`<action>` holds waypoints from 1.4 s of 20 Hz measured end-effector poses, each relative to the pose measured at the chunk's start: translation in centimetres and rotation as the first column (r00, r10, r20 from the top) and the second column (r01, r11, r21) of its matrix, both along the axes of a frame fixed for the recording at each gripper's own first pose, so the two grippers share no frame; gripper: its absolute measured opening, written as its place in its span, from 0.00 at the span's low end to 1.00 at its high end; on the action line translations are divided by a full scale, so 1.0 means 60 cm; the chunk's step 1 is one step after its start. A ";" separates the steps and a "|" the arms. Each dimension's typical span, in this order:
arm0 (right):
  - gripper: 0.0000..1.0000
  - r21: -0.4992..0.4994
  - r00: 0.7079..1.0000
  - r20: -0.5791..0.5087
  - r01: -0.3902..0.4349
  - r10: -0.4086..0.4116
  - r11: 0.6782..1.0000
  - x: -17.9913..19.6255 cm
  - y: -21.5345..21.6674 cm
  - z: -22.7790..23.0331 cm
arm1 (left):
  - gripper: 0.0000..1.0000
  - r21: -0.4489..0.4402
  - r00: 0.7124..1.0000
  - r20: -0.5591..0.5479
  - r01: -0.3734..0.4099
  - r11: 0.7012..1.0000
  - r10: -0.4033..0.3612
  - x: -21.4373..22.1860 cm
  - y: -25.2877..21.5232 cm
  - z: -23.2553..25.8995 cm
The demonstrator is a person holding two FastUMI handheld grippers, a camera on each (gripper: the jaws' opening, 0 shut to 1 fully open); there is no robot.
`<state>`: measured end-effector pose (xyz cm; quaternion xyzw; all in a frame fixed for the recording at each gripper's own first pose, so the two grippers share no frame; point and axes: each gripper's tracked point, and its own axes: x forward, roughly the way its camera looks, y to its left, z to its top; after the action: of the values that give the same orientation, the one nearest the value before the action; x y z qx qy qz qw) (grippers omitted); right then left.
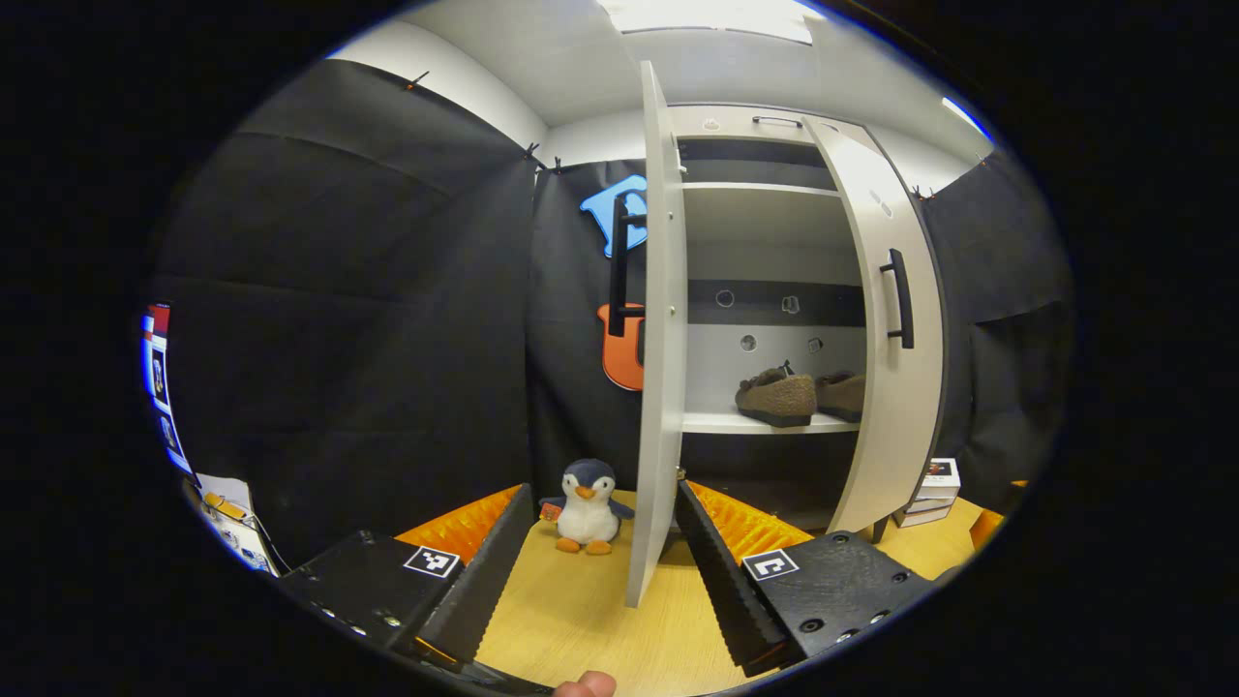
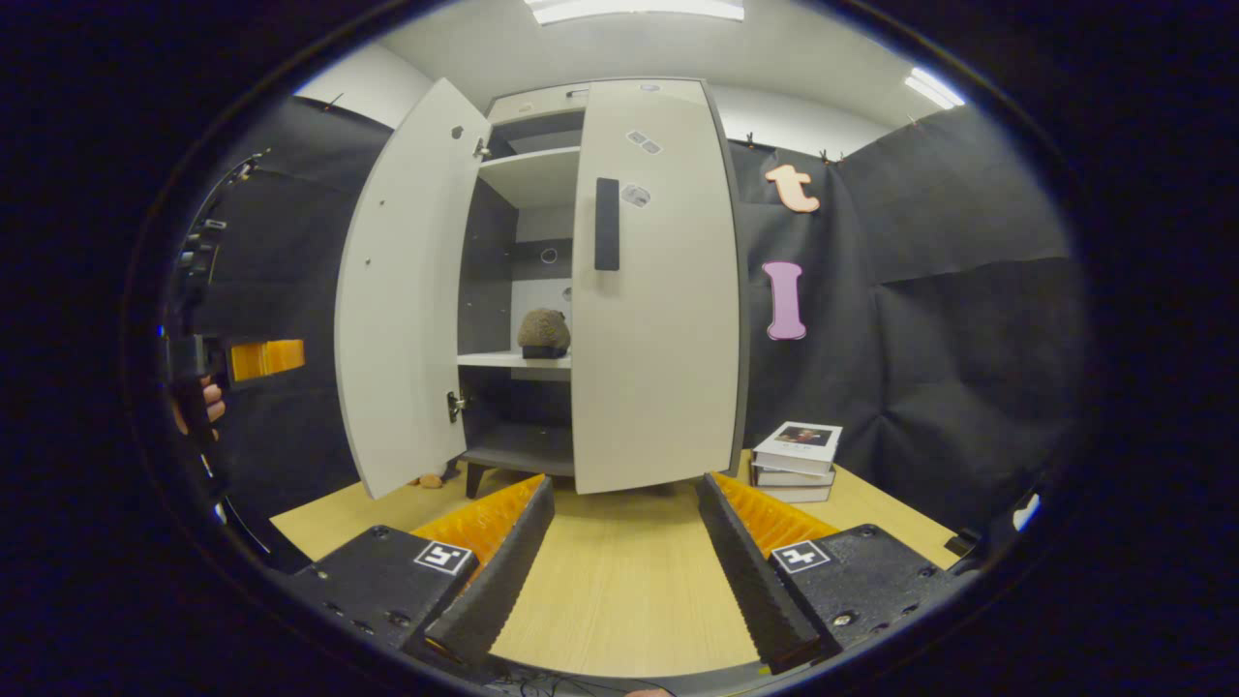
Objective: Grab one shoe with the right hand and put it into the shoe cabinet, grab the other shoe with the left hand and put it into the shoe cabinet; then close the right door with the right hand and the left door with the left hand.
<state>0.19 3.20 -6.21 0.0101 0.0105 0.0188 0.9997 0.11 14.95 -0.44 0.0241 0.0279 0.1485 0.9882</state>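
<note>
Near the centre of the left gripper view, left door [image 1: 658, 329] standing edge-on and wide open, straddled low down by the released left tool [image 1: 605, 542]. Both shoes [image 1: 777, 396] sitting on the middle shelf [image 1: 716, 422] of the shoe cabinet [image 2: 542, 174], so only door closing remaining. Right door [image 2: 658, 281] looking nearly closed at centre of the right gripper view, released right tool [image 2: 624, 552] hanging empty below. Risks: clipping the penguin toy [image 1: 588, 507] on the desk [image 2: 619, 581], or pushing the door edge off-line and rocking the cabinet.
</note>
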 end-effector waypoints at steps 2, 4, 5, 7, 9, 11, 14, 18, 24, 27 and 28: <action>0.97 -0.038 1.000 -0.005 -0.006 0.006 0.999 -0.006 -0.001 -0.001 | 0.90 0.009 0.999 0.026 -0.021 1.000 0.021 0.014 0.035 0.032; 0.97 -0.035 1.000 -0.011 -0.009 0.009 0.999 -0.008 -0.004 -0.001 | 0.90 0.049 0.997 0.073 -0.036 0.998 0.032 0.041 0.072 0.085; 0.97 -0.027 1.000 -0.018 -0.010 0.010 1.000 -0.009 -0.003 -0.003 | 0.90 0.072 0.996 0.089 -0.033 0.997 0.027 0.054 0.087 0.108; 0.97 -0.028 1.000 -0.025 -0.004 0.003 1.000 -0.009 -0.004 -0.005 | 0.90 0.097 0.997 0.081 0.001 0.995 -0.009 0.092 0.106 0.147; 0.98 -0.031 1.000 -0.026 0.001 -0.002 1.000 -0.009 -0.006 -0.004 | 0.90 0.073 0.997 0.054 0.045 0.996 -0.049 0.129 0.113 0.168; 0.98 -0.034 1.000 -0.025 0.008 -0.009 0.999 -0.008 -0.010 -0.003 | 0.90 0.045 0.996 0.056 0.061 0.997 -0.064 0.159 0.121 0.188; 0.98 -0.034 0.999 -0.017 0.031 -0.031 0.999 -0.005 -0.021 0.003 | 0.90 0.016 0.997 0.042 0.067 0.998 -0.068 0.189 0.131 0.185; 0.97 -0.026 0.998 -0.009 0.064 -0.064 0.998 0.002 -0.040 0.009 | 0.90 -0.012 0.996 0.047 0.075 0.997 -0.075 0.203 0.126 0.187; 0.97 -0.018 0.998 -0.007 0.065 -0.065 0.998 0.016 -0.048 0.009 | 0.90 -0.001 0.995 0.035 0.092 0.996 -0.092 0.194 0.105 0.189; 0.98 -0.021 0.998 0.000 0.061 -0.061 0.998 0.022 -0.047 0.012 | 0.90 -0.045 0.993 0.028 0.112 0.993 -0.110 0.193 0.093 0.186; 0.97 -0.019 0.998 0.003 0.061 -0.061 0.998 0.024 -0.047 0.012 | 0.90 -0.063 0.992 0.027 0.128 0.990 -0.126 0.193 0.084 0.183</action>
<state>1.61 0.40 -5.48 0.0008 0.0089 -0.0116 0.9999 11.69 20.02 10.57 -0.0079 0.0196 0.0845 0.9962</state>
